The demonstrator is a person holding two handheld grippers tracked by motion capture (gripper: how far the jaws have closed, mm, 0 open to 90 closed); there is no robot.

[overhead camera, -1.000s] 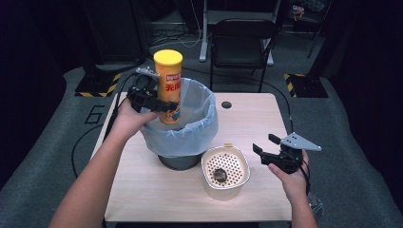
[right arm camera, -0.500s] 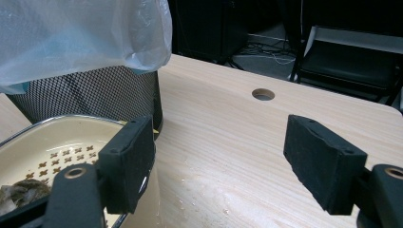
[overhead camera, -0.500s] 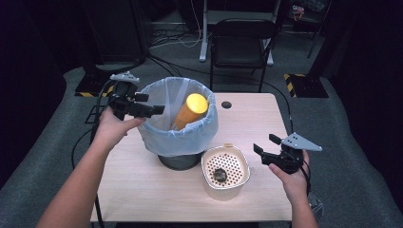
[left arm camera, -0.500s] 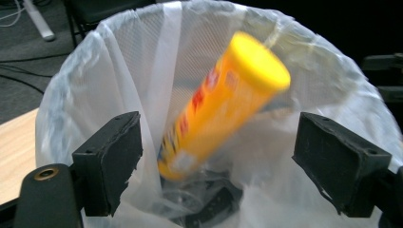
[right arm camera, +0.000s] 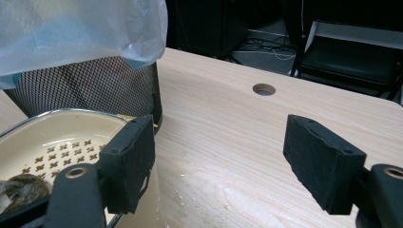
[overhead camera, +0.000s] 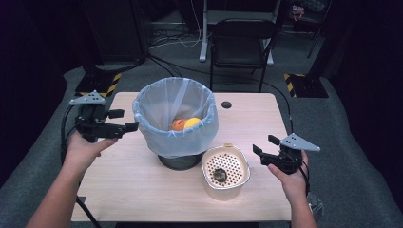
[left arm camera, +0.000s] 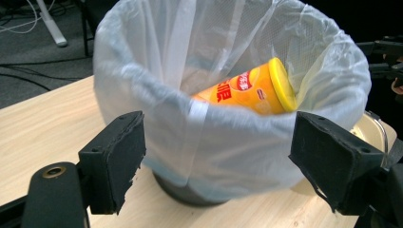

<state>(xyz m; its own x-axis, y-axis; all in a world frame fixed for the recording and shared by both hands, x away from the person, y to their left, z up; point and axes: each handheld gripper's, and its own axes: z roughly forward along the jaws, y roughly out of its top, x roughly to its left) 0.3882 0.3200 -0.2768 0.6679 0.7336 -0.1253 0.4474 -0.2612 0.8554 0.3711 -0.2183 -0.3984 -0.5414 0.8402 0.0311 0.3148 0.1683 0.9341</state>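
Observation:
A yellow snack can (overhead camera: pixel 185 124) lies tilted inside the bin with the pale blue liner (overhead camera: pixel 142 118); its lid (left arm camera: pixel 283 85) points toward the far rim. My left gripper (overhead camera: pixel 124 121) hovers just left of the bin, open. Its jaws have just been closing and nothing is between its pads (left arm camera: pixel 114 161). My right gripper (overhead camera: pixel 263 146) rests open and empty near the table's right edge, beside a cream perforated basket (overhead camera: pixel 206 161) holding a dark lump (overhead camera: pixel 219 175). The right gripper view shows that basket (right arm camera: pixel 57 137) to the left of the jaws.
The bin's black mesh base (right arm camera: pixel 95 85) stands mid-table. A cable hole (overhead camera: pixel 226 104) sits behind it. A black chair (overhead camera: pixel 242 42) and cables lie beyond the far edge. Bare wood (overhead camera: pixel 119 185) stretches along the front left.
The left gripper let go of the can, which dropped into the bin. That hand then drew back to the left and slightly down. The right hand stayed put.

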